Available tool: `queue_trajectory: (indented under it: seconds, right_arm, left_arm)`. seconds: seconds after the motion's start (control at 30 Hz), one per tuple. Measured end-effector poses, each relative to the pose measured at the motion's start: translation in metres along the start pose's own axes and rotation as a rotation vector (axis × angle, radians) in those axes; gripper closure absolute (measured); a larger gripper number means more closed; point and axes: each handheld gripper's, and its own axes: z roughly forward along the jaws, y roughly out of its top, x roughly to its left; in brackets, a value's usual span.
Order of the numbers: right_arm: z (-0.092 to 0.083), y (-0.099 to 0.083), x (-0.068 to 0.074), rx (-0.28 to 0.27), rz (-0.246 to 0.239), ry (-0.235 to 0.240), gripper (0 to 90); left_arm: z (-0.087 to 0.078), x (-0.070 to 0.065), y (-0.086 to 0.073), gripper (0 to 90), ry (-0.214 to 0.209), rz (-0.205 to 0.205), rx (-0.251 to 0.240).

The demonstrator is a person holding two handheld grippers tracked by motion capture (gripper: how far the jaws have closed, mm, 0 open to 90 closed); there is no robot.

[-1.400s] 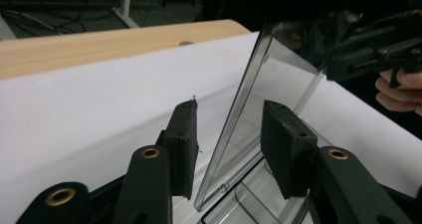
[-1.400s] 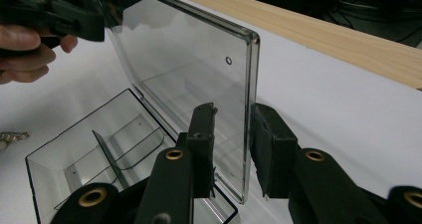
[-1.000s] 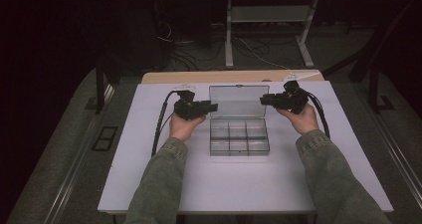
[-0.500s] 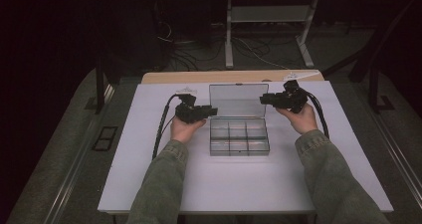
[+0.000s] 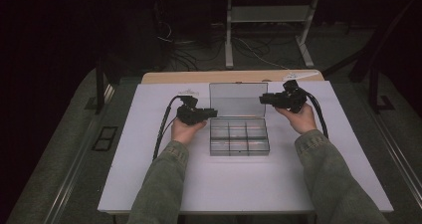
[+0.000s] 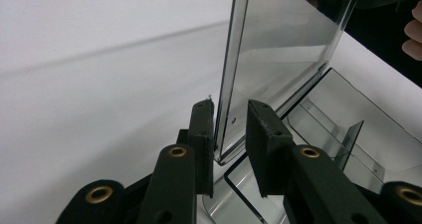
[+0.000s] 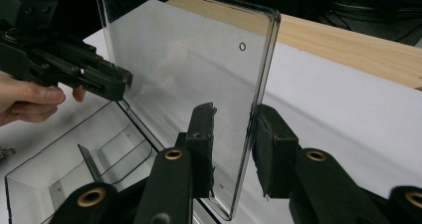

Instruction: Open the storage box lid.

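Note:
A clear plastic compartment box point(image 5: 239, 138) lies mid-table with its lid point(image 5: 238, 99) standing upright. My left gripper point(image 5: 213, 113) straddles the lid's left edge point(image 6: 226, 114) low down near the hinge. Its jaws have just been closing, and a gap still shows between the right pad point(image 6: 259, 134) and the plastic. My right gripper point(image 5: 262, 99) straddles the lid's right edge point(image 7: 254, 119), one pad on each side and a slim gap showing. The right gripper view also catches the left gripper point(image 7: 117, 82) beyond the lid point(image 7: 189, 64), above the box base point(image 7: 59, 169).
The box sits on a white tabletop point(image 5: 239, 184) with a wooden board point(image 5: 229, 77) along its far edge. Black cables point(image 5: 161, 129) trail from each gripper. A metal stand point(image 5: 271, 30) and loose cables are on the floor behind.
My left gripper has slid a little toward the near side along the lid's left edge. The right hand and the lid have stayed put.

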Motion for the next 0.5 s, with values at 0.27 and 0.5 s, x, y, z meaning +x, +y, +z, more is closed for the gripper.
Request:
queue_trajectory:
  seconds: [0.27, 0.5]
  right_arm:
    - [0.0041, -0.0024, -0.0041, 0.008, 0.016, -0.009, 69.3]
    - [0.01, -0.006, -0.0086, 0.016, 0.039, -0.012, 68.1]
  left_arm:
    - [0.0016, 0.0002, -0.0003, 73.8, 0.014, -0.008, 0.002]
    - [0.0036, -0.0001, -0.0011, 73.9, 0.032, -0.019, -0.002]
